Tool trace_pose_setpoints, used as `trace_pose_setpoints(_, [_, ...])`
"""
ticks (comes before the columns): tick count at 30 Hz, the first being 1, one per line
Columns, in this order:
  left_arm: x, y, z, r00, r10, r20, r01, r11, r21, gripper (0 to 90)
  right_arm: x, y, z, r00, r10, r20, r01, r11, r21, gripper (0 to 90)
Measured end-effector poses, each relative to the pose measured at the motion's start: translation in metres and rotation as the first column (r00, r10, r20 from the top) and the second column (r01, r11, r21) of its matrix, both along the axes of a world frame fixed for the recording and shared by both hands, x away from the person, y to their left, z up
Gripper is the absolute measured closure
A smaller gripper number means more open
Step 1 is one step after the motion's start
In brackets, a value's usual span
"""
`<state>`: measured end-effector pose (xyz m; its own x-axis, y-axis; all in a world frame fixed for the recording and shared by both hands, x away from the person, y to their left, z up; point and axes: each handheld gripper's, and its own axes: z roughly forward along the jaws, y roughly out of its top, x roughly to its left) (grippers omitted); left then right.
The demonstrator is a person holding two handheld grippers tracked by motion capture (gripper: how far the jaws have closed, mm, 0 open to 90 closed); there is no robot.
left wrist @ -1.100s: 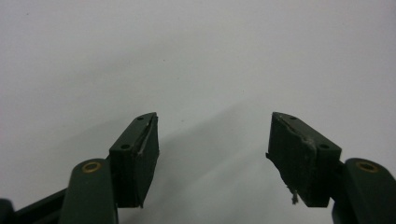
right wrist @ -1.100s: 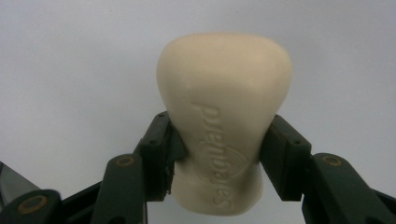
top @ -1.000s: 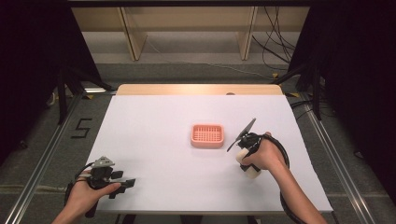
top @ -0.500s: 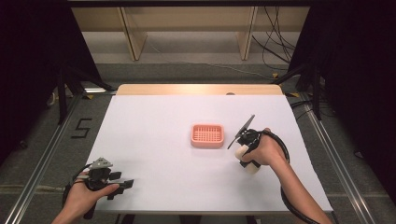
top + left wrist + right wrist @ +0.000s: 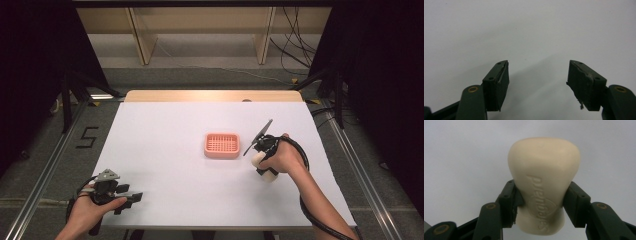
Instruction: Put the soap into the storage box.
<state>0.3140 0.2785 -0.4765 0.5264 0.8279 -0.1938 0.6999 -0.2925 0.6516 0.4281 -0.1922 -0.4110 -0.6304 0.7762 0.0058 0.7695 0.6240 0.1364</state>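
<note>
Up close, the right gripper [image 5: 541, 202] clamps embossed soap [image 5: 544, 177].

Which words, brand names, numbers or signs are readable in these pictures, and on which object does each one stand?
"Safeguard": embossed on the cream-coloured bar of soap held between the jaws of the right gripper; it reads upside down in the right gripper view.
"5": a dark numeral marked on the grey floor left of the white table, in the high view.
The pink ribbed plastic soap dish shows no readable text.
</note>
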Motion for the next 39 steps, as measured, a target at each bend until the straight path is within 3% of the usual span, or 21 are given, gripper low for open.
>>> trace_pose_setpoints(1, [0.000,0.000,0.000,1.0000,-0.001,0.000,0.001,1.0000,0.001,33.3,0.002,-0.001,0.000,0.9996,0.024,0.014,-0.024,1.000,-0.001,50.4])
trace_pose_setpoints(5, [-0.001,0.000,0.001,1.0000,0.007,0.004,-0.007,0.9999,0.013,33.3,0.003,0.002,0.002,0.9999,0.003,0.013,-0.004,1.000,0.003,50.4])
trace_pose_setpoints(6, [-0.001,0.000,0.001,1.0000,0.006,0.003,-0.006,0.9999,0.012,33.3,0.007,0.000,0.001,0.9985,0.049,0.023,-0.049,0.999,0.004,50.4])
trace_pose_setpoints(7, [0.000,0.000,0.000,1.0000,-0.001,0.002,0.001,1.0000,-0.002,33.3,0.005,0.002,0.002,0.9999,0.006,0.012,-0.006,1.000,0.002,50.4])
trace_pose_setpoints(11, [-0.001,-0.001,0.000,1.0000,0.006,0.005,-0.006,1.0000,-0.003,33.3,0.007,0.004,0.003,0.9999,-0.007,0.012,0.007,1.000,-0.003,50.4])
trace_pose_setpoints(12, [0.000,0.000,0.000,1.0000,0.003,0.009,-0.003,1.0000,0.005,33.3,0.010,0.002,0.003,0.9993,0.033,0.020,-0.033,0.999,0.000,50.4])
trace_pose_setpoints(13, [0.000,0.000,0.000,1.0000,0.001,0.009,-0.001,1.0000,0.003,33.3,0.008,0.004,0.004,1.0000,-0.007,0.005,0.007,1.000,0.002,50.4])
trace_pose_setpoints(14, [0.000,-0.001,0.000,1.0000,0.004,0.007,-0.004,1.0000,0.001,33.3,0.011,0.003,0.004,0.9995,0.022,0.023,-0.022,1.000,-0.002,50.4])
trace_pose_setpoints(17, [0.000,0.000,0.000,0.9999,0.003,0.010,-0.003,1.0000,0.006,33.3,0.013,0.004,0.007,0.9996,0.015,0.026,-0.015,1.000,-0.008,50.4])
trace_pose_setpoints(18, [0.000,0.000,0.000,0.9999,0.002,0.010,-0.002,1.0000,0.005,33.3,0.012,0.006,0.007,0.9998,-0.013,0.014,0.013,1.000,-0.009,50.4])
trace_pose_setpoints(25, [0.000,0.000,0.000,1.0000,0.002,0.010,-0.002,1.0000,0.005,33.3,0.019,0.006,0.010,0.9989,0.030,0.035,-0.029,0.999,-0.017,50.4])
trace_pose_setpoints(30, [-0.001,-0.001,0.000,0.9999,0.010,0.005,-0.010,0.9999,-0.008,33.3,0.021,0.008,0.010,0.9993,0.017,0.033,-0.017,1.000,-0.010,50.4])
trace_pose_setpoints(31, [-0.001,0.000,0.001,1.0000,-0.001,0.001,0.001,1.0000,-0.003,33.3,0.023,0.006,0.009,0.9971,0.053,0.054,-0.053,0.999,-0.013,50.4])
trace_pose_setpoints(35, [0.000,0.000,0.000,1.0000,0.004,0.007,-0.004,1.0000,0.000,33.3,0.025,0.010,0.011,0.9991,0.024,0.036,-0.024,1.000,-0.002,50.4])
trace_pose_setpoints(36, [0.000,0.000,0.000,1.0000,0.006,0.006,-0.006,1.0000,-0.001,33.3,0.027,0.009,0.011,0.9977,0.037,0.056,-0.037,0.999,0.001,50.4])
trace_pose_setpoints(39, [0.000,0.000,0.000,1.0000,0.005,0.007,-0.005,1.0000,-0.001,33.4,0.028,0.010,0.011,0.9983,0.035,0.046,-0.035,0.999,-0.008,50.4])
